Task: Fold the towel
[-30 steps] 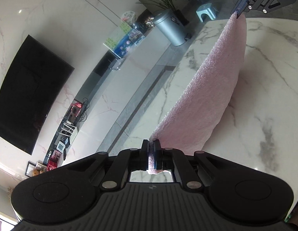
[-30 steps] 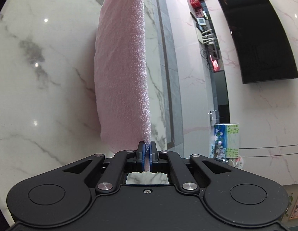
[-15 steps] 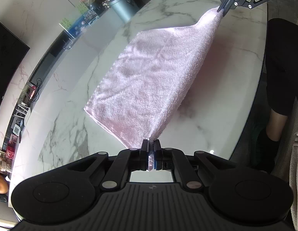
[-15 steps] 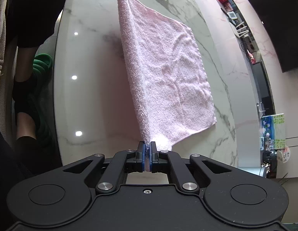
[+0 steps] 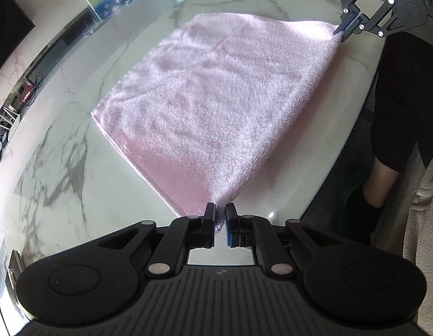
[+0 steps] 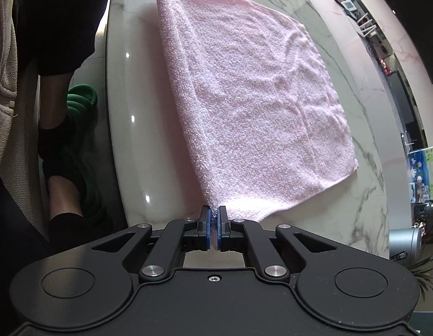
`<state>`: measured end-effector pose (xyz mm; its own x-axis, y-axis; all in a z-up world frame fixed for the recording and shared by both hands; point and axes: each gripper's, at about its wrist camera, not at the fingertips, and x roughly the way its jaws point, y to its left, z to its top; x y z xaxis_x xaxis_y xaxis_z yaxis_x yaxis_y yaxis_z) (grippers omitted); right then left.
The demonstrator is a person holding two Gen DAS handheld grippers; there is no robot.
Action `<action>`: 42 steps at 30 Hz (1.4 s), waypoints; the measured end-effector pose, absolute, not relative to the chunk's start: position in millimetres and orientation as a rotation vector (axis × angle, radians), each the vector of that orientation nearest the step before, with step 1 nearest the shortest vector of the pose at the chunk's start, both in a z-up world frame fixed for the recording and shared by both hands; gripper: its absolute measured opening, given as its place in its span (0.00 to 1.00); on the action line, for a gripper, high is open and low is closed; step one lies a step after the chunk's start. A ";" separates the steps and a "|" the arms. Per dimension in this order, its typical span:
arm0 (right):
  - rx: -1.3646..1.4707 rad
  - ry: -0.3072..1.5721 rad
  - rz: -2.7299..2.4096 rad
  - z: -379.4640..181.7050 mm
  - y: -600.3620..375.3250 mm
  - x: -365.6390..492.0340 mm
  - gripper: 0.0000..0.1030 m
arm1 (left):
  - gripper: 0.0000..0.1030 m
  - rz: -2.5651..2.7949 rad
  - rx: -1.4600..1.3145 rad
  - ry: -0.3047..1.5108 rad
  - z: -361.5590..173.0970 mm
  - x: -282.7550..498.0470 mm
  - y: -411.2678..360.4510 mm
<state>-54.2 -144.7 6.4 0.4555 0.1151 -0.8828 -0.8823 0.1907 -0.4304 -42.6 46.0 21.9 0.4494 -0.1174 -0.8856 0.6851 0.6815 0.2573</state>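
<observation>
In the left wrist view, the pink towel [image 5: 216, 106] is lying spread across the middle of the frame on the marble table [image 5: 56, 173], already doubled, with two layers showing at its left corner. Its near corner is running down to the lower centre, into the left gripper [image 5: 220, 212]. That gripper's jaws are opening: a narrow gap is showing, the towel corner is still sitting between the pads, but they no longer seem to be pinching it. At the upper right of the frame the right gripper [image 5: 344, 29] is holding the opposite near corner, jaws closed.

In the right wrist view, the towel [image 6: 258, 98] is filling the centre and upper right, lying flat on the table [image 6: 138, 140], its near edge rising toward the top of the frame. The right gripper [image 6: 214, 215] at lower centre is clamping its corner between closed blue pads. A person's leg and green slipper [image 6: 82, 103] are showing at the left.

The step in hand looks like the laying-down of a fold, with the release just beginning. The next move probably calls for the right jaws to let go too, both grippers lifting clear without dragging the cloth, then taking new corners for a further fold.
</observation>
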 end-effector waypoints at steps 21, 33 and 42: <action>-1.158 0.852 0.829 3.3 -142.1 -53.3 0.02 | 0.14 -0.449 0.488 1.108 22.5 3.2 69.0; -1.176 0.789 0.783 19.5 -133.0 -40.4 0.02 | 0.08 -0.488 0.548 1.177 1.3 4.7 76.4; -1.245 0.698 0.753 51.0 -107.8 -11.0 0.02 | 0.08 -0.531 0.533 1.225 -0.4 16.8 82.6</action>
<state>-11.0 -107.8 51.0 0.5778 0.1185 -0.8075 -0.8142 0.1522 -0.5603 16.8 82.6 -0.4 0.2519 -0.0919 -0.9634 0.6400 0.7626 0.0946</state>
